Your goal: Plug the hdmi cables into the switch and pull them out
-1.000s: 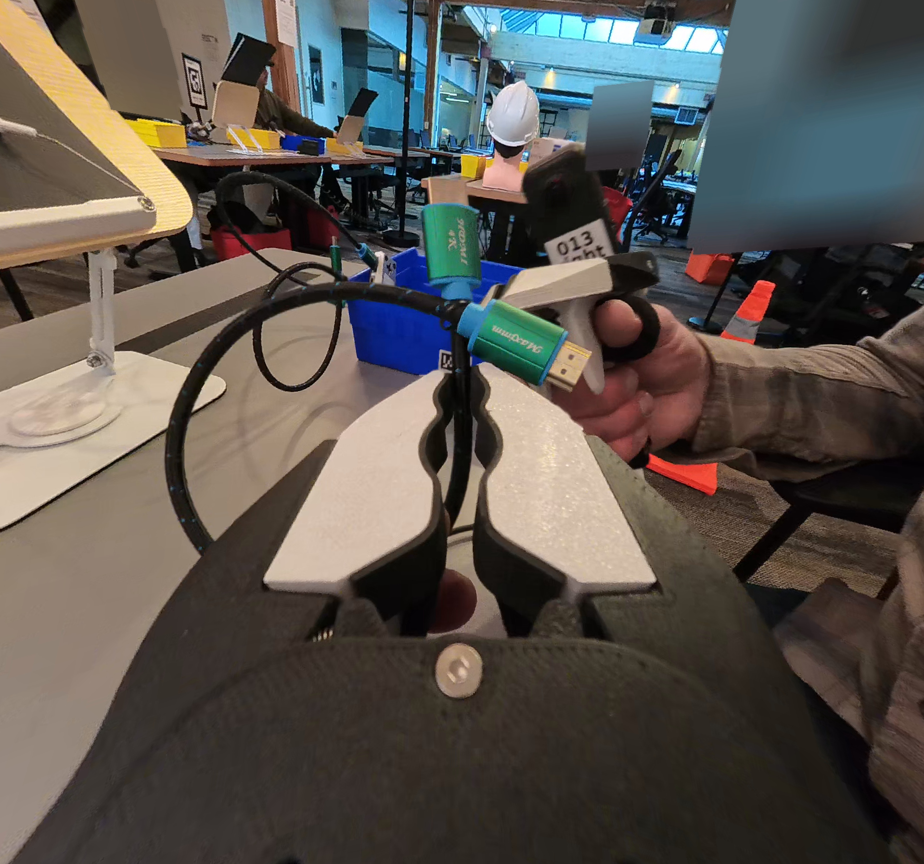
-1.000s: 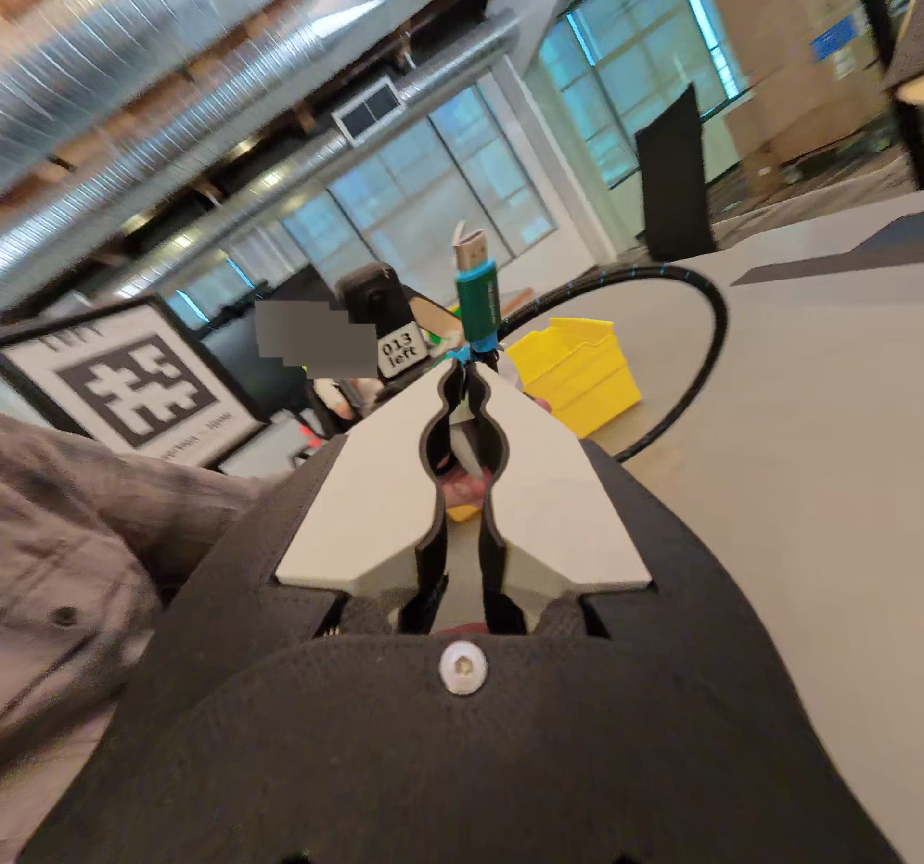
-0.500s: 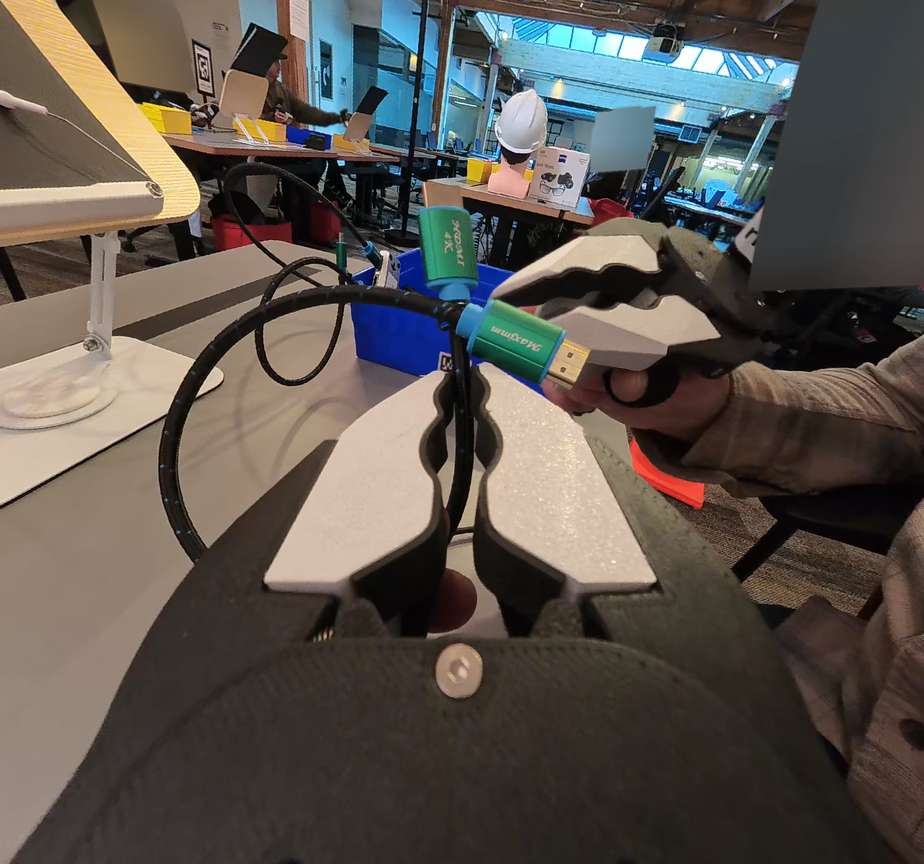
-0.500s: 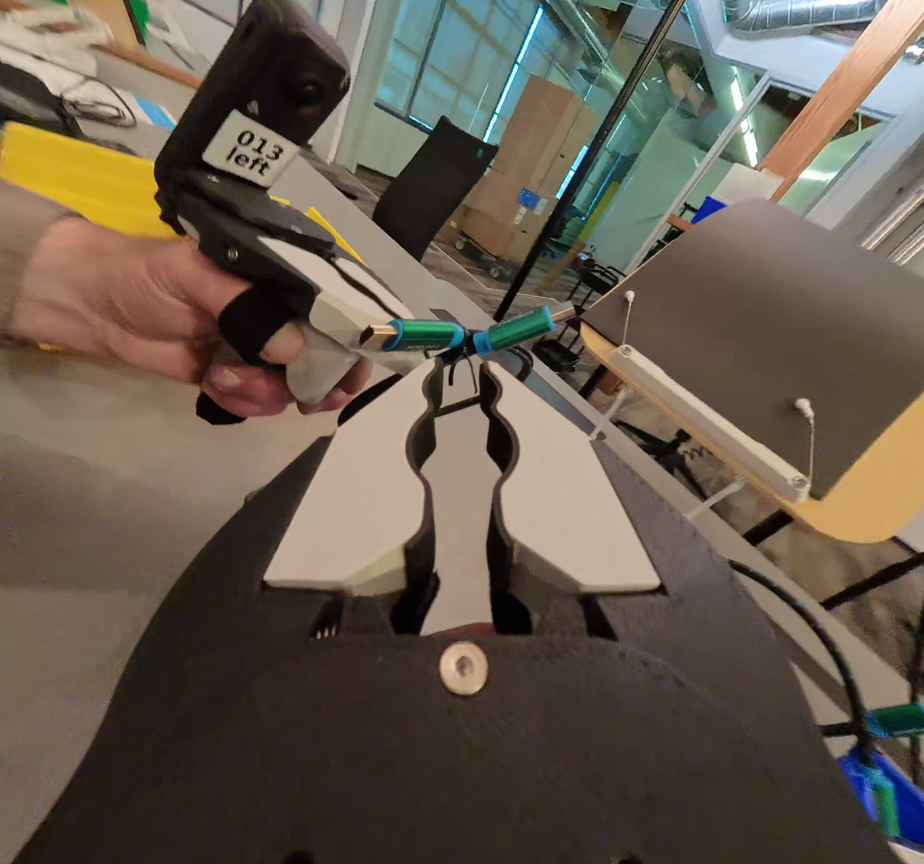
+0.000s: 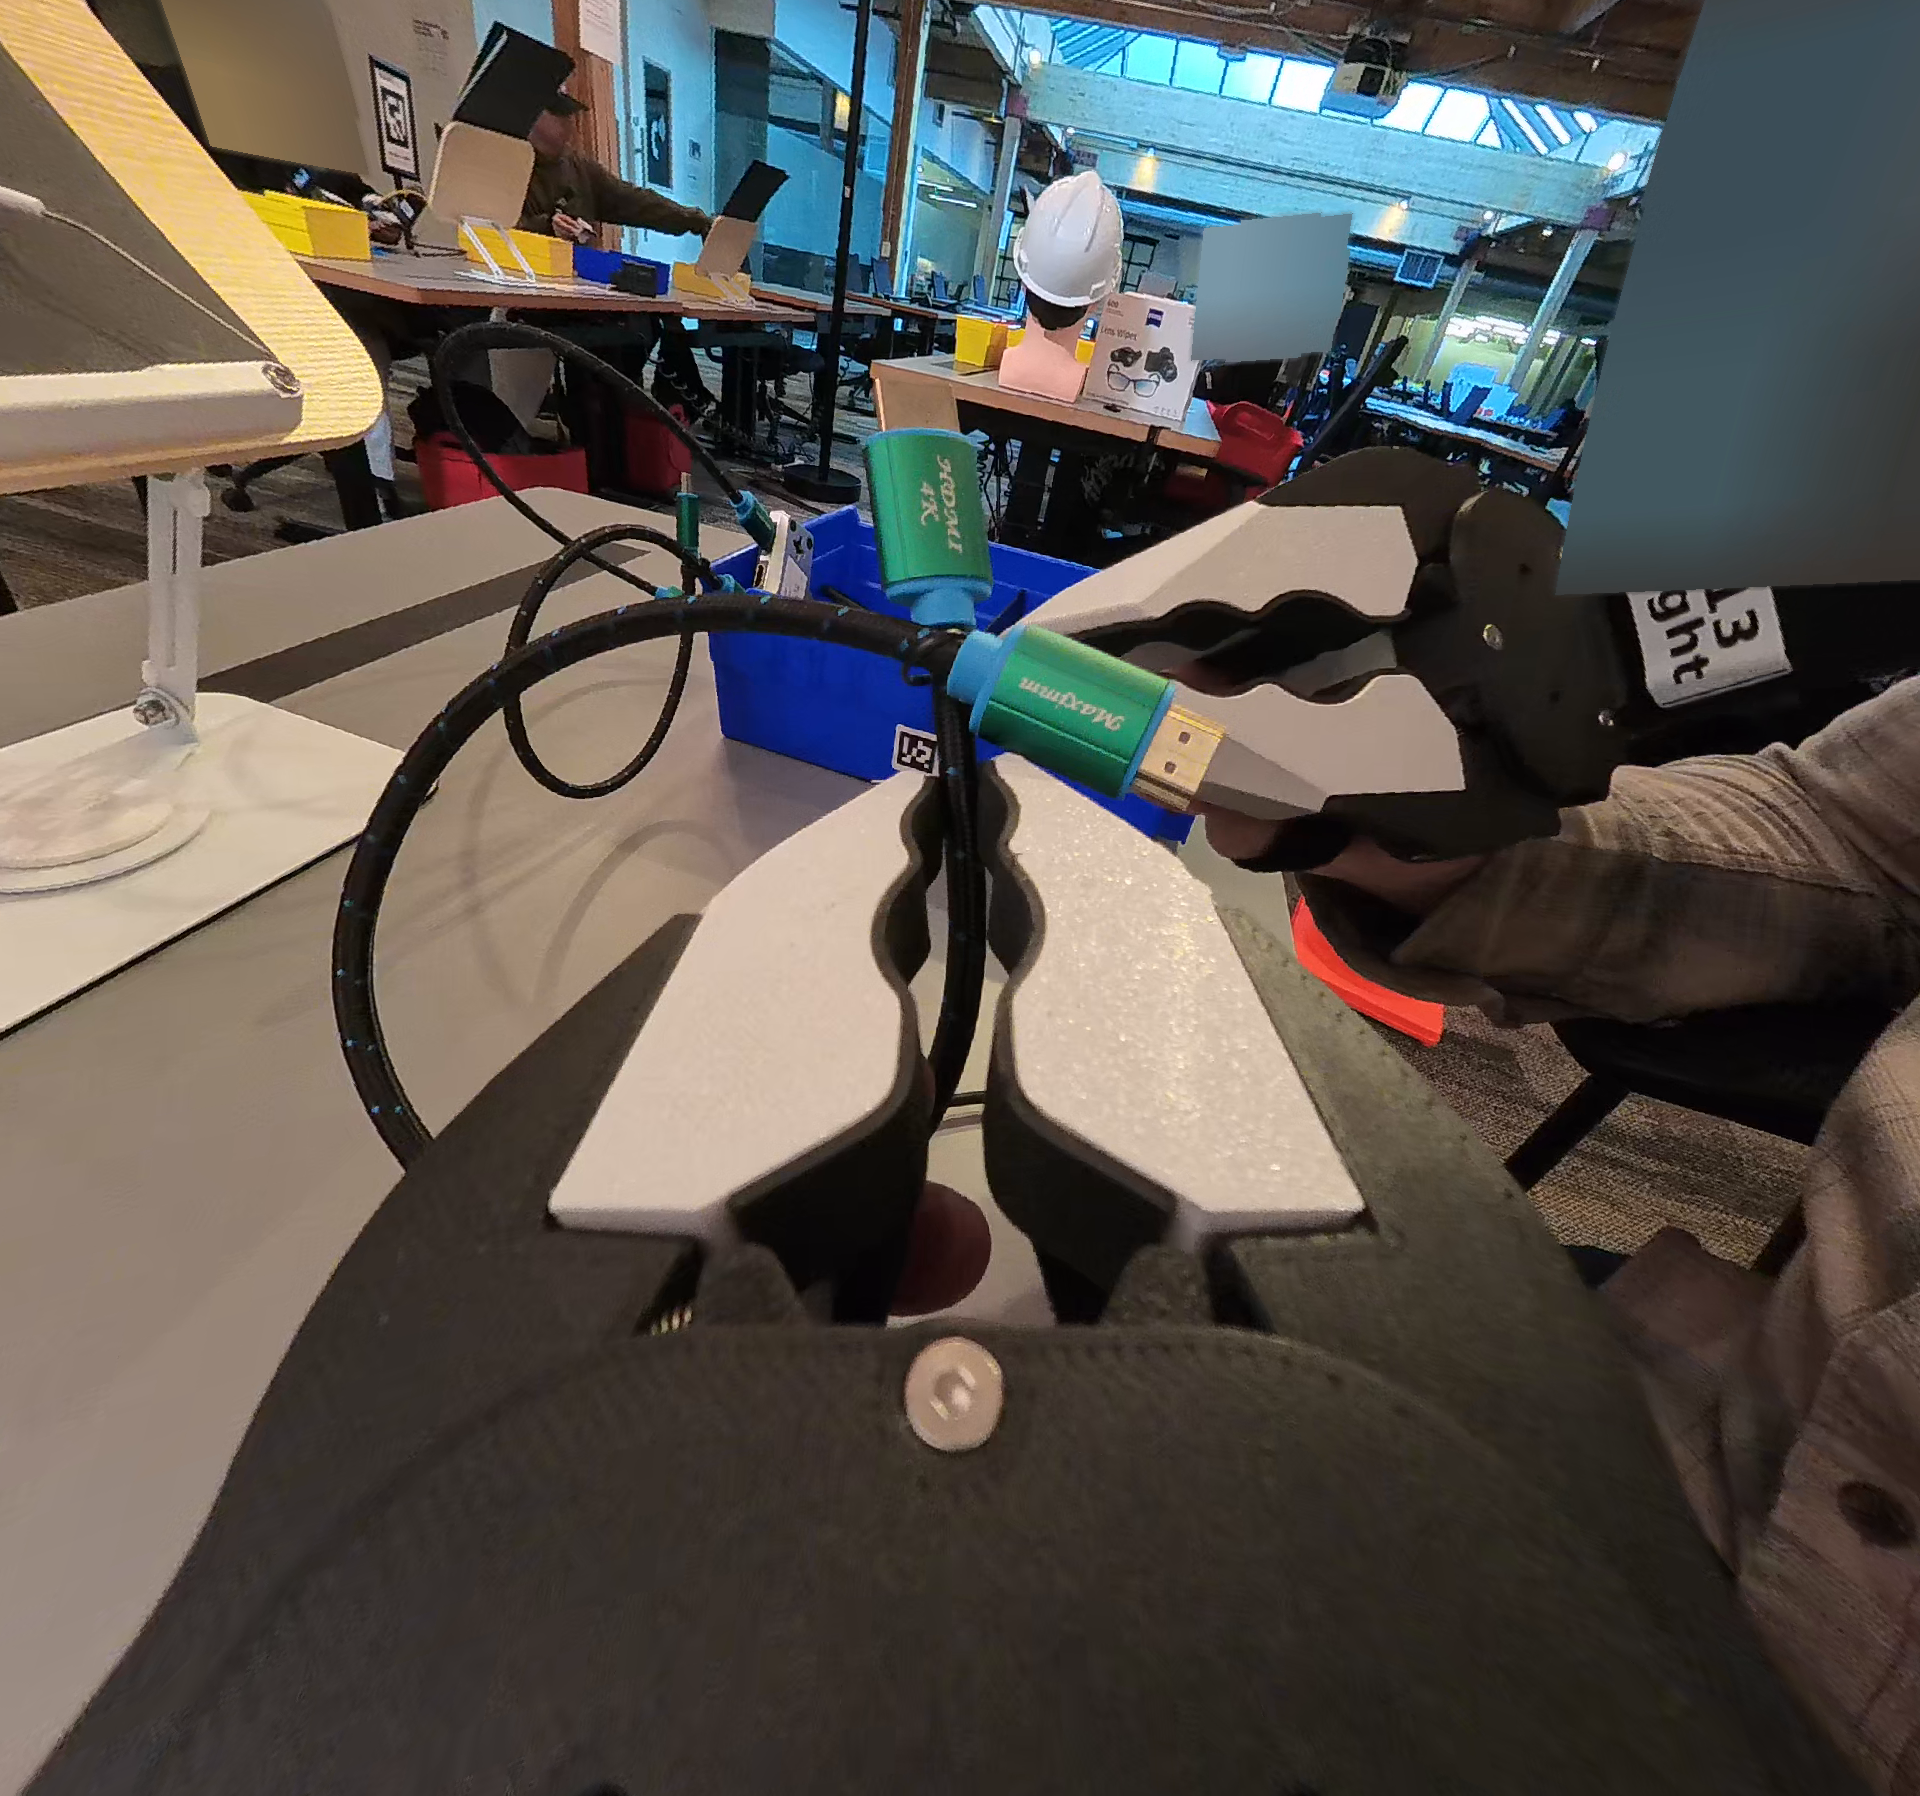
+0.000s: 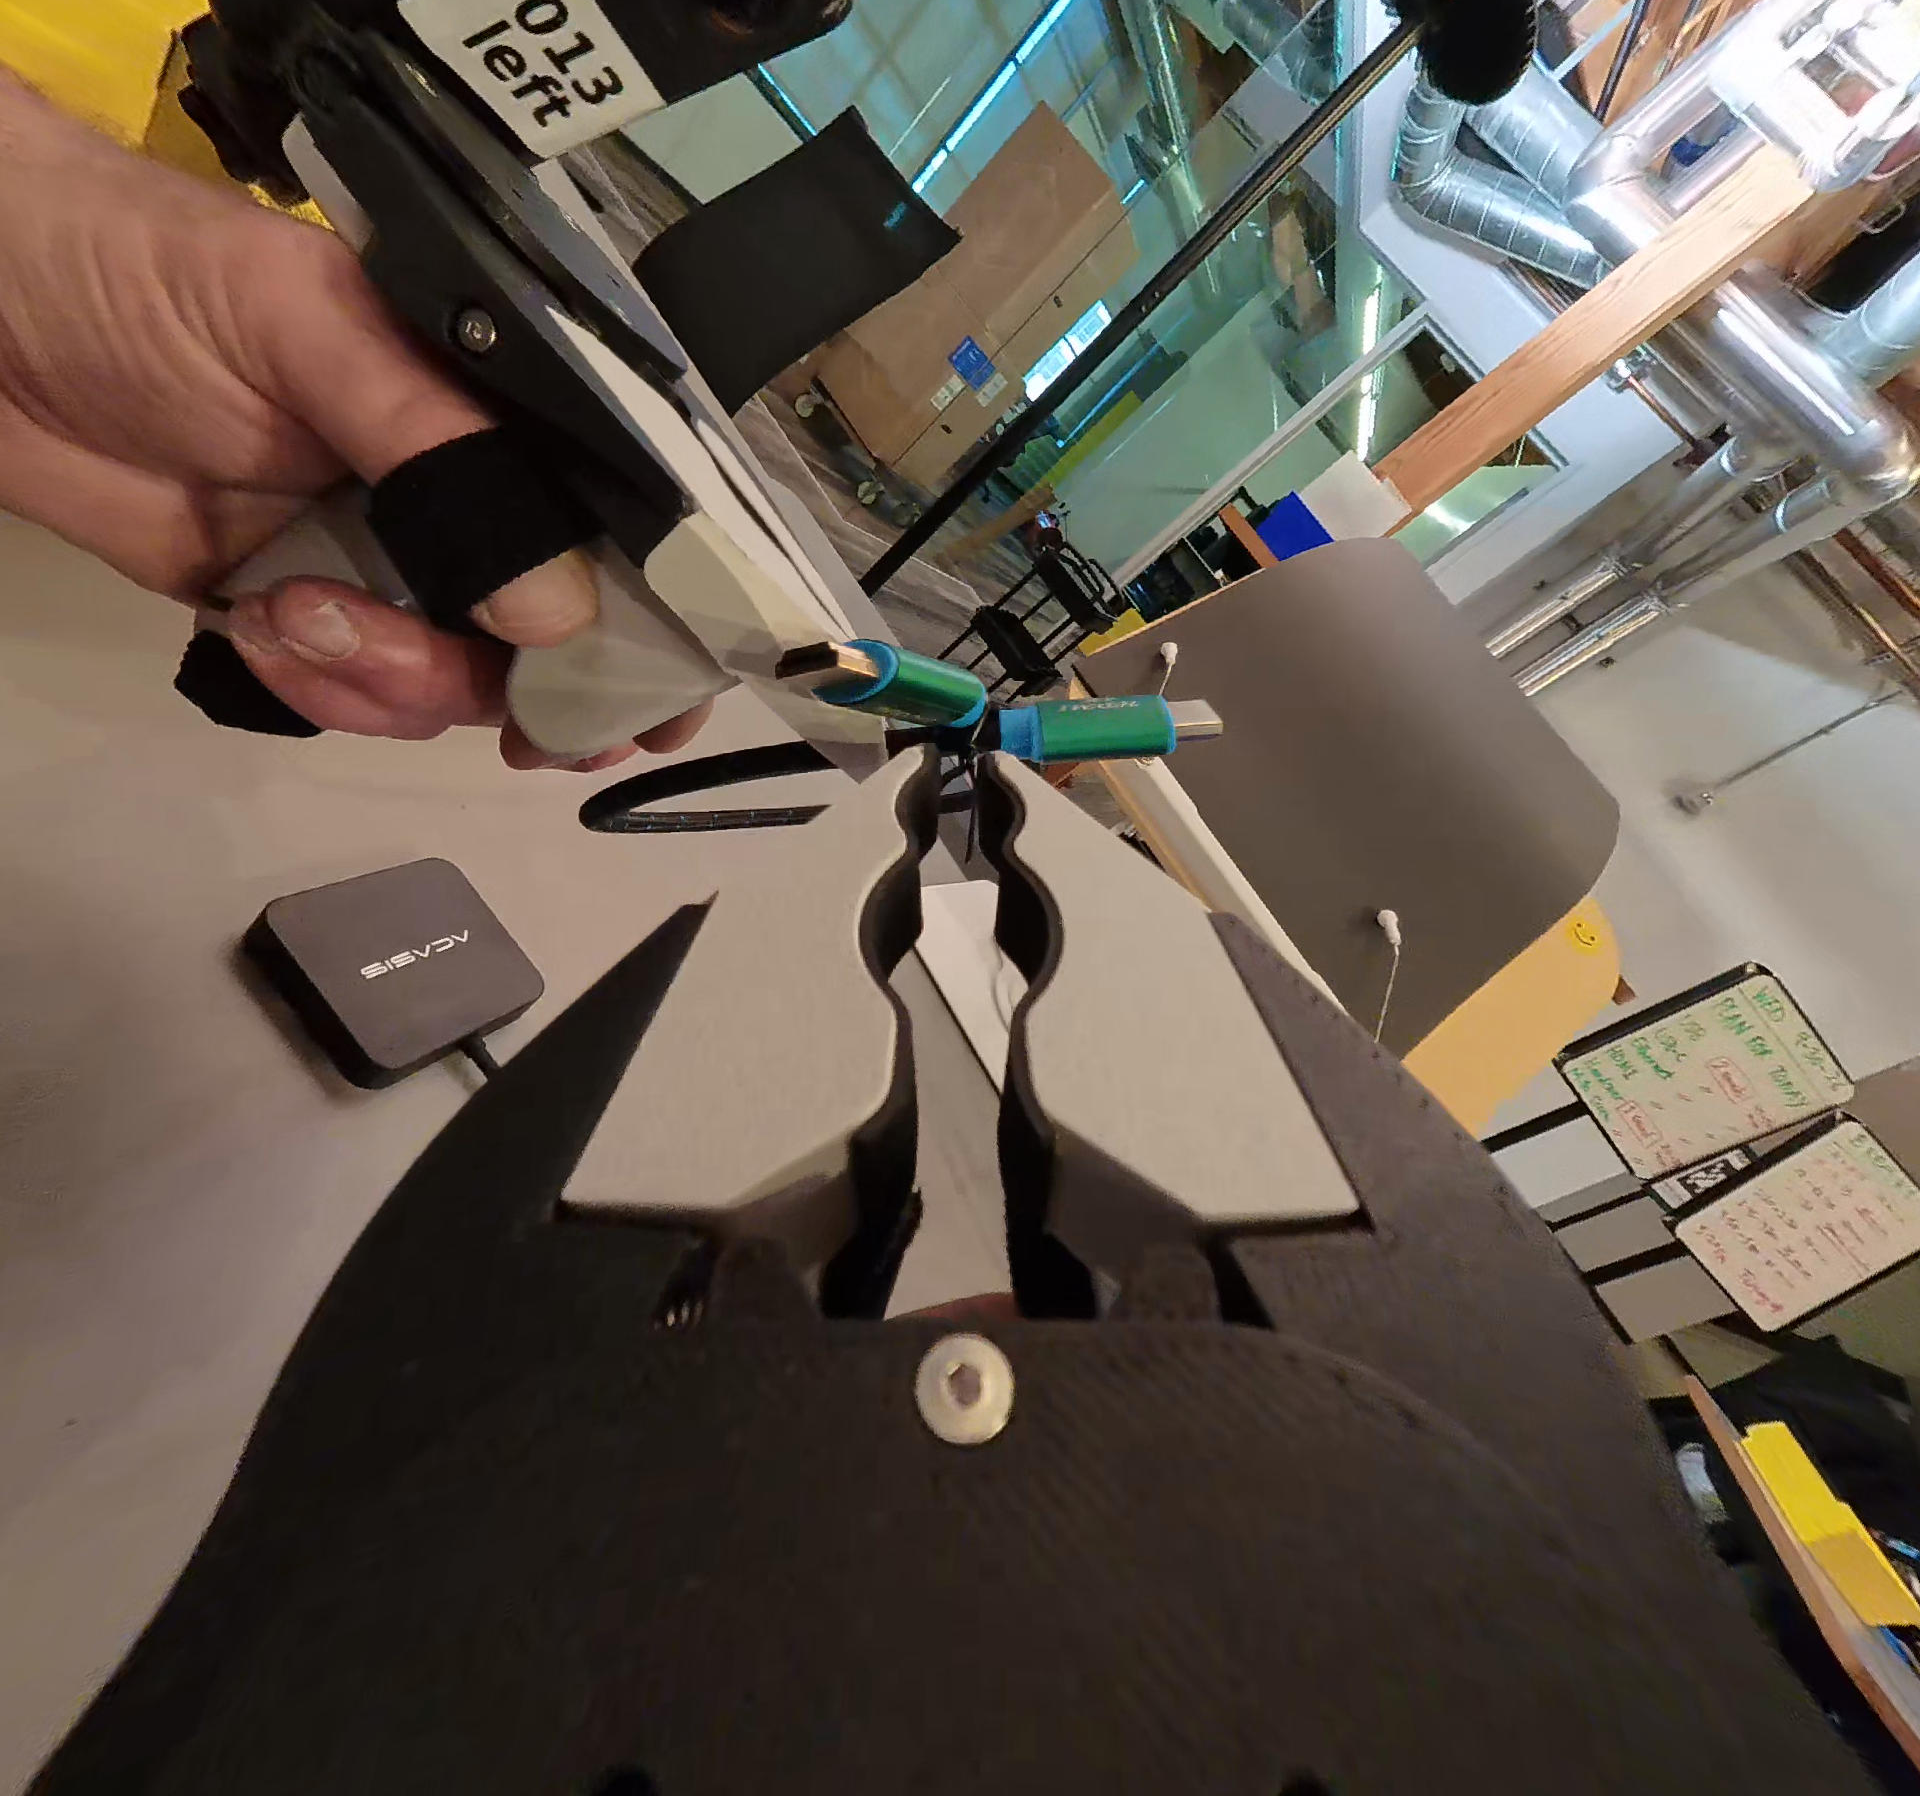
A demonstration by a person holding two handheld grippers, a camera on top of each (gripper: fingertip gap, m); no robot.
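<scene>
My left gripper (image 5: 956, 790) is shut on a black braided cable (image 5: 364, 915) just below its two green HDMI plugs. One plug (image 5: 1081, 707) points right with its gold tip out; the other plug (image 5: 925, 520) stands upright. My right gripper (image 5: 1124, 704) comes in from the right, open by a narrow gap, with its lower finger tip at the gold tip. In the right wrist view my right gripper (image 6: 951, 775) sits just under both plugs (image 6: 1101, 723), beside the left gripper (image 6: 852, 738). The black square switch (image 6: 395, 967) lies flat on the grey table (image 6: 156, 1227).
A blue bin (image 5: 821, 707) holding more cables stands behind the plugs. A white stand (image 5: 156, 738) carrying a board is at the left. A yellow bin (image 6: 62, 11) is behind the left hand. The table edge and a sleeve (image 5: 1714, 863) are at the right. My left and right fingertips are right by each other.
My right gripper was shut and pointing upward, then opened and swung in close to the right-pointing plug. My left gripper has kept its hold on the cable and barely moved.
</scene>
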